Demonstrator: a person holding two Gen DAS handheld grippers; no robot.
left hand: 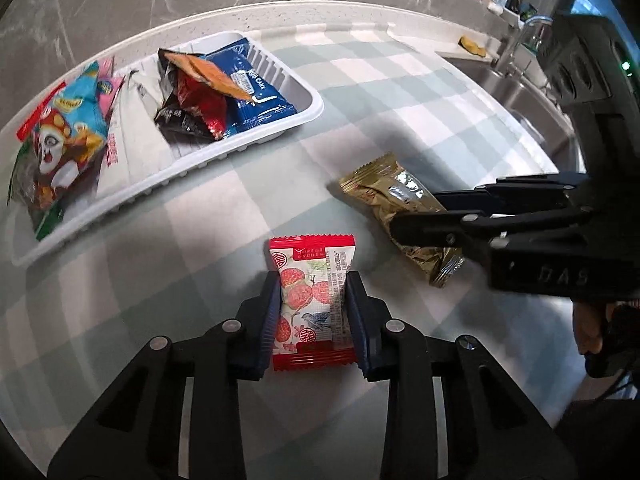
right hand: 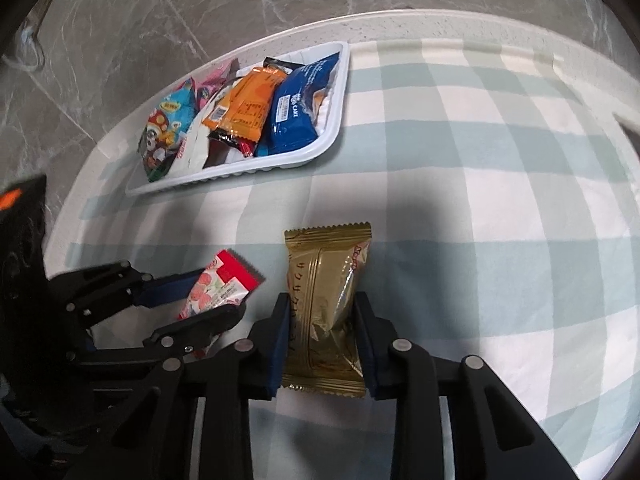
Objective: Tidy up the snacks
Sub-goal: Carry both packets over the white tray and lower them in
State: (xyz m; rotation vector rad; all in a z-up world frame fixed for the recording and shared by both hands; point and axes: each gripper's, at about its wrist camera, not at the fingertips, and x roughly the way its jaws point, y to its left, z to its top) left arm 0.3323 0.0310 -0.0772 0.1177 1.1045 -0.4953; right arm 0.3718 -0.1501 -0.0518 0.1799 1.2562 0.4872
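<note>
Your left gripper (left hand: 312, 292) is clamped on the red-and-white snack packet printed with red fruit and a bird (left hand: 311, 304), held over the green-and-white checked tablecloth (left hand: 420, 92). Your right gripper (right hand: 322, 312) pinches the crinkled gold foil snack packet (right hand: 328, 300) just beside it. Beyond both, the white ribbed plastic tray (right hand: 332, 136) holds a blue cake packet (right hand: 298, 114), an orange packet (right hand: 248, 108) and a cartoon-printed bag (right hand: 168, 128).
</note>
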